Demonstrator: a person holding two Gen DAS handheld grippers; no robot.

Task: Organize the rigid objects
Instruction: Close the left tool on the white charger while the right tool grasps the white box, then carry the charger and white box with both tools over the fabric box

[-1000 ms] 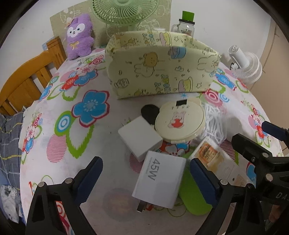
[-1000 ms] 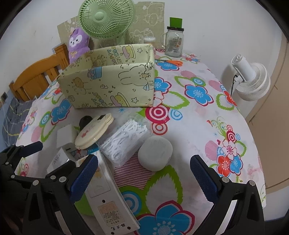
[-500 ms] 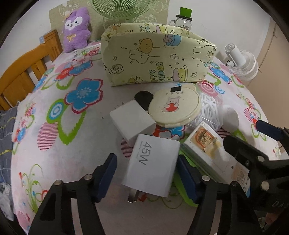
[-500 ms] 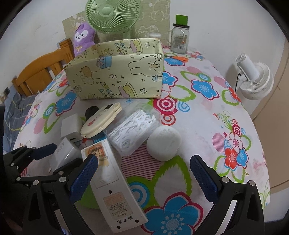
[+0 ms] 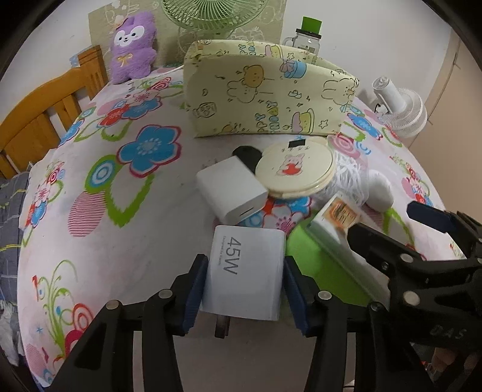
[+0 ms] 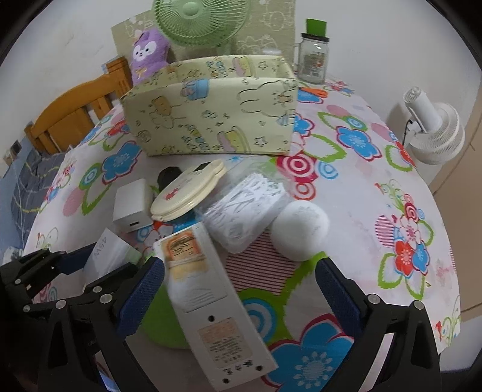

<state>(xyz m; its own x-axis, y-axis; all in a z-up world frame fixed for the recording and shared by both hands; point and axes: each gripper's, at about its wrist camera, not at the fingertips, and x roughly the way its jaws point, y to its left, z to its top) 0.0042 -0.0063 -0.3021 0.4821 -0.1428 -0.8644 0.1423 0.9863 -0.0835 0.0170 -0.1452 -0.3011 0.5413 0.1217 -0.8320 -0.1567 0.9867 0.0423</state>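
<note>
Left gripper (image 5: 244,289) angled down over the near edge of the bench (image 5: 126,229), which carries a flower-print cloth. Its blue-padded fingers (image 5: 194,294) flank the white 45W charger (image 5: 245,271), one on each side face; jaws are closing and the pads sit at or just off the charger's sides, full contact not resolvable; plug prongs point toward the camera. Charger lies flat on the bench, near edge of the object cluster, just beside a smaller white charger cube (image 5: 232,188). Right gripper (image 6: 239,289) also angled down, jaws wide and just beginning to close; a long white remote-like device (image 6: 211,298) with an orange label lies between the fingers (image 6: 141,297), close to the left-side pad in the right wrist view, well clear of the other; nothing gripped. The device rests partly on a green round object (image 6: 159,325). Behind it: a cream round compact (image 6: 188,191) propped over a black item (image 6: 168,178), a clear box of white picks (image 6: 247,208), and a white round puck (image 6: 301,230) touching that box. Farther back, a yellow cartoon-print storage box (image 6: 211,120) stands open-topped, well apart from both chargers. Background: purple plush (image 6: 149,52), green fan (image 6: 201,21), glass jar with green lid (image 6: 313,57), white fan (image 6: 433,132) off the bench edge, wooden chair (image 5: 39,117).
</note>
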